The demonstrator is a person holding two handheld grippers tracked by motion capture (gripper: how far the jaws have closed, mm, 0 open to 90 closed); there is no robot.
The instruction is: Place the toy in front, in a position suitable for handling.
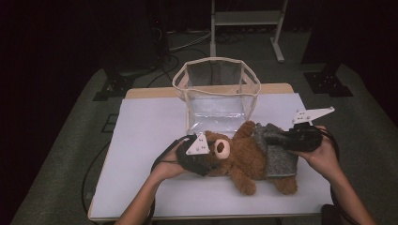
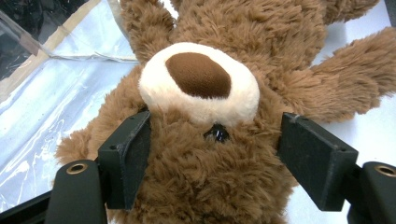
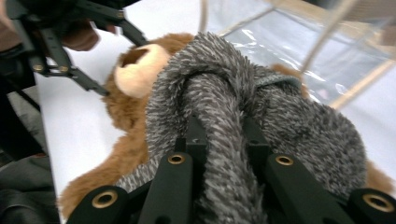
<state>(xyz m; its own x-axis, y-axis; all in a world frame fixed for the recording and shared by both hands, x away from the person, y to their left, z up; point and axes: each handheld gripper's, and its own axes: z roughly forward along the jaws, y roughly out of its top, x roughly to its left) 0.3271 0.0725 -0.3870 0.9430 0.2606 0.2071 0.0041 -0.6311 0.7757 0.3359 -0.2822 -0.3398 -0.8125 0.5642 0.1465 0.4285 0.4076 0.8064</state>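
Teddy bear (image 1: pixel 244 157) flat on back on white table (image 1: pixel 141 140), long axis across it: head at left, legs at right, just in front of clear bag (image 1: pixel 216 93). Grey sweater (image 1: pixel 277 154) bunched on torso and legs. Right gripper (image 1: pixel 274 139) pinching a sweater fold, pads clamped tight. Left gripper (image 1: pixel 211 159) straddling head, jaws half-spread, fingers (image 2: pixel 126 154) against fur at each cheek; real grip unclear. Sweater pull probably along body axis, left bracing head.

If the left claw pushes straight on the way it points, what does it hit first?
Probably the teddy bear's head: it already sits between the left claw's jaws, its cream muzzle directly ahead.
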